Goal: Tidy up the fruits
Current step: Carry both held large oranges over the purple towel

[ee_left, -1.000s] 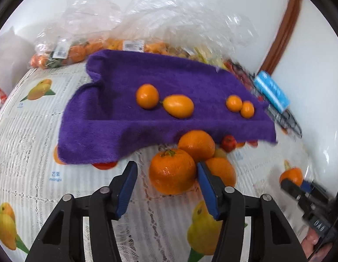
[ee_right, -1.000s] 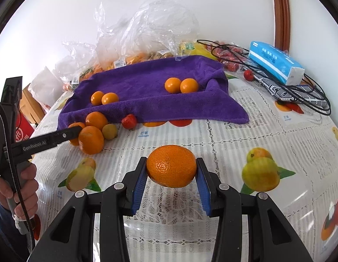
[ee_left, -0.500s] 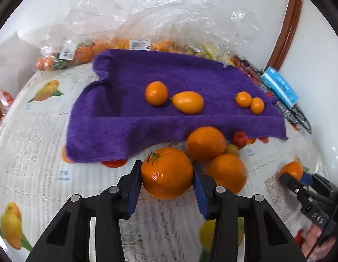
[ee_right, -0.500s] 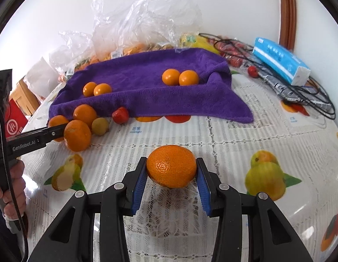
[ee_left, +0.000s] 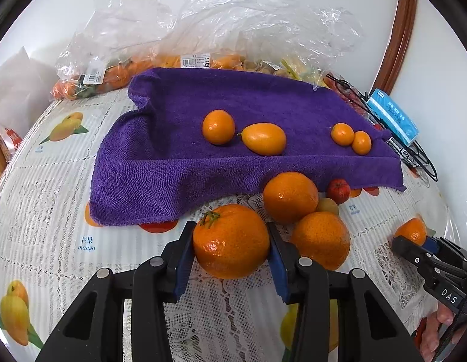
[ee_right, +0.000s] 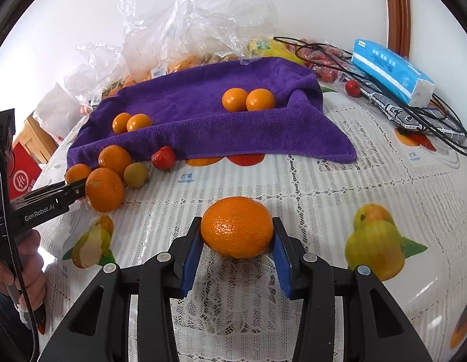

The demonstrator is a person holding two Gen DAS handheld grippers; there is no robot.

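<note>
Left wrist view: left hand-held gripper (ee_left: 230,241) clamped on stemmed round orange mandarin (ee_left: 231,240), near desk's front edge, just before purple terry towel (ee_left: 173,163). Right hand-held gripper (ee_right: 237,231) clamped on smooth orange mandarin (ee_right: 237,227) over mid-desk. Step: both picked. Next, likely: carry forward, set both on towel beside small kumquats (ee_left: 218,126).

Bright, even daylight fills both fisheye views; edges bend hard, corners go black, and glare glints off the plastic bags (ee_left: 239,18).
</note>
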